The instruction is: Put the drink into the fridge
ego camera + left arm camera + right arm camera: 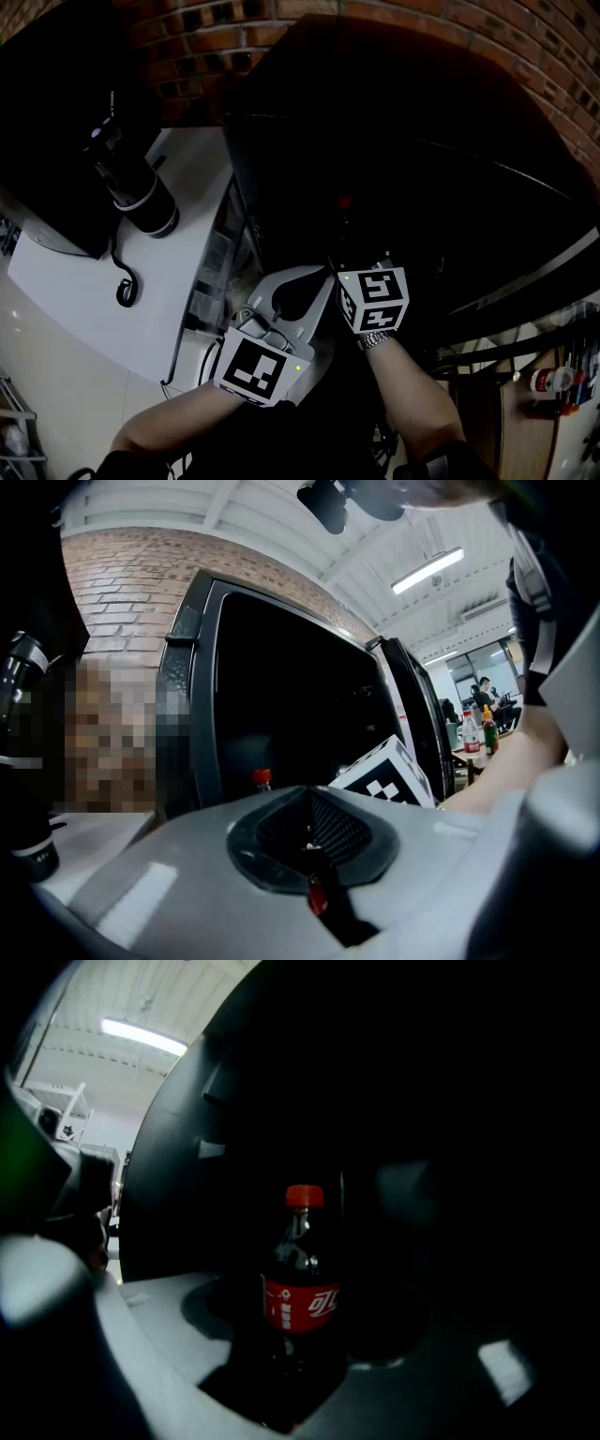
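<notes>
- The right gripper (295, 1358) is reaching level into the dark mouth of the fridge (309, 103). Its jaws are standing wide and appear to be pressing on the lower body of the cola bottle (302, 1274), which is riding upright between them.
- The bottle is sitting just inside the fridge opening, carried rather than set down. The fridge interior is too dark to show any shelf under it.
- The left gripper (309, 846) is hanging outside the fridge, in front of the opening, with its jaws together and nothing in them.
- Handling, as a judgement: the bottle is looking full of dark liquid, so it is likely weighing a fair amount for its size. The thin plastic wall is probably giving slightly under a squeeze. The surface is smooth and may be slipping if damp. It is not fragile, but it is tall and narrow, so it is liable to tip on release.
- Where to hold, as a judgement: low on the body, around or under the red label (302, 1305), is keeping the weight near the pads. The neck below the red cap (304, 1196) is offering less surface.
- Materials: the fridge casing is showing black and glossy, with a rounded frame. The jaws are showing grey moulded plastic with black meshed pads. A red brick wall (216, 33) is standing behind the fridge.
</notes>
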